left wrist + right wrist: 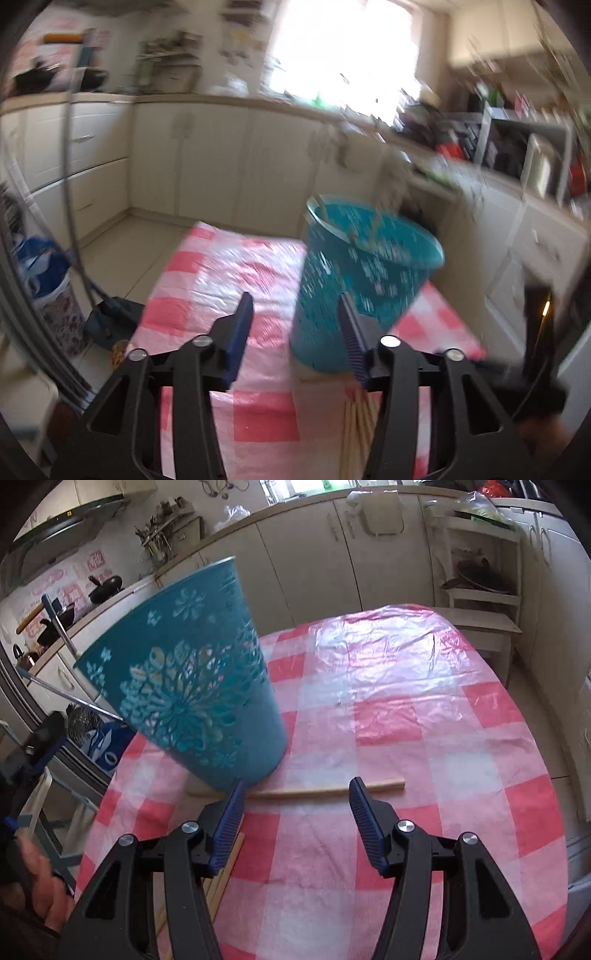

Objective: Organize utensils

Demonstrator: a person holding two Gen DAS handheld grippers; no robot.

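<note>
Teal plastic, the perforated basket [184, 686] stands near the tabletop's [406, 686] left edge, tilted, half covering a wooden chopstick [317, 790]. Both the left gripper [295, 328] and right gripper [297, 801] gape, holding nothing; more chopsticks [221, 875] lie under the right one's left finger.

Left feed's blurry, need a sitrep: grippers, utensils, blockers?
Left gripper and right gripper open, empty. Chopsticks loose on the tablecloth; some already in the teal basket. Basket tilted, partly over them.

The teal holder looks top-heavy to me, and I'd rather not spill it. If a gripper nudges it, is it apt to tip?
Probably. The teal holder is tall, widens upward from a narrow base and looks like thin cut-out plastic, so likely light. Chopsticks inside may raise its balance. The glossy tablecloth might let it slide.
</note>
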